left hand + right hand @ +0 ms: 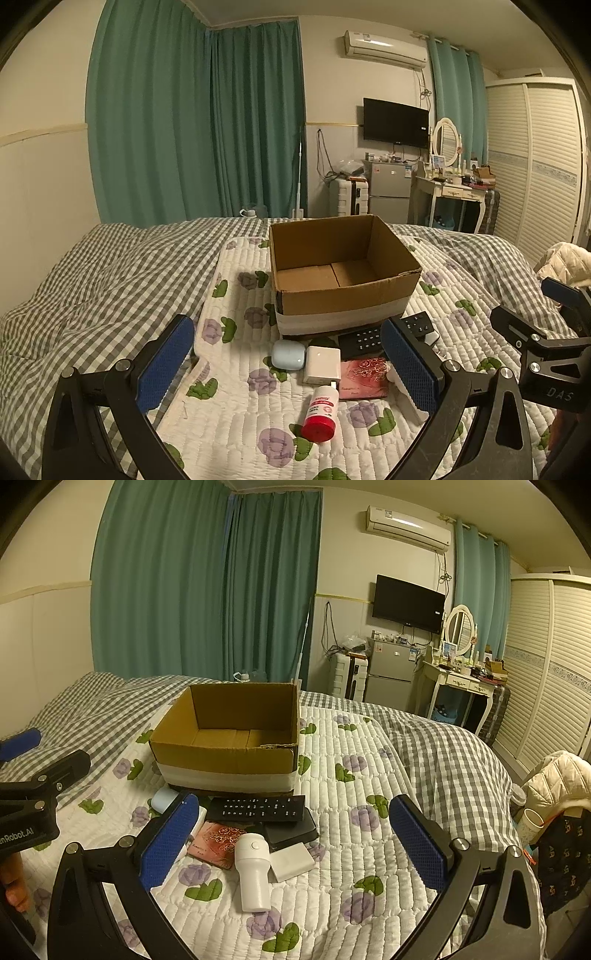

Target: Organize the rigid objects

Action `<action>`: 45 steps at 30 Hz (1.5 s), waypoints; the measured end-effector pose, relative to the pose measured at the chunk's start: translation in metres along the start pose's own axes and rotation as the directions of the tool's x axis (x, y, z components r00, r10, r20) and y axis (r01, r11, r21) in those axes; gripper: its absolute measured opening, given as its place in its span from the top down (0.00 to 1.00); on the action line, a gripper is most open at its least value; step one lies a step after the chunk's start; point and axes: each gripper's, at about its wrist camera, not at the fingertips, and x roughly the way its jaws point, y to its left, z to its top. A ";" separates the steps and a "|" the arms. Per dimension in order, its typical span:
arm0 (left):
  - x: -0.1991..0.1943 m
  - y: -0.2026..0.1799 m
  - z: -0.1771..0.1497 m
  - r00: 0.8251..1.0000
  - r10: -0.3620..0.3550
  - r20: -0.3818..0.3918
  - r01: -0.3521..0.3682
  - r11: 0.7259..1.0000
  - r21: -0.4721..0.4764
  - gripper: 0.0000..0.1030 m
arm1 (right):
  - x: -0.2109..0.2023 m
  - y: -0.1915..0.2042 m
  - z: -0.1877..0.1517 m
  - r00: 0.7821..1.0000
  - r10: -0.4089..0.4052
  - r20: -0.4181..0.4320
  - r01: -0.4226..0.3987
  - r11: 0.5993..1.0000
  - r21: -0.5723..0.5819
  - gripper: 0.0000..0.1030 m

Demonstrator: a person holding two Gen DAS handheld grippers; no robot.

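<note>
Both claws gape, holding nothing: the left gripper (288,365) hovers at lower centre above a red-capped bottle (320,413), the right gripper (295,843) above a white canister (253,871). Small items huddle at mid-frame before an empty cardboard box (343,295). Sorting seems unstarted; next, a claw must descend and close on one item. A floral quilt (229,406) covers the checked bed; green curtains (166,129) hang upper left.

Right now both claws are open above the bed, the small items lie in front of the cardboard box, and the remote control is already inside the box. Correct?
Not quite. The cardboard box is empty; the remote control still lies on the quilt in front of it, as the right wrist view shows. The left claw and right claw are indeed open.
</note>
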 end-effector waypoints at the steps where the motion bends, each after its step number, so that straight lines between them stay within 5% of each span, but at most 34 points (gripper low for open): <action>1: 0.001 0.000 0.000 1.000 0.001 0.000 -0.001 1.000 0.001 0.01 | 0.000 0.000 0.000 1.000 0.000 0.000 0.000 1.000 0.000 0.00; 36: -0.010 -0.007 0.007 1.000 0.015 0.018 -0.015 1.000 -0.003 0.01 | 0.001 0.002 0.002 1.000 -0.013 -0.023 0.013 1.000 -0.019 0.00; 45: 0.016 -0.010 0.004 0.998 0.020 -0.066 -0.020 1.000 0.001 0.01 | 0.015 0.002 0.005 0.997 -0.005 -0.079 0.002 0.999 -0.034 0.00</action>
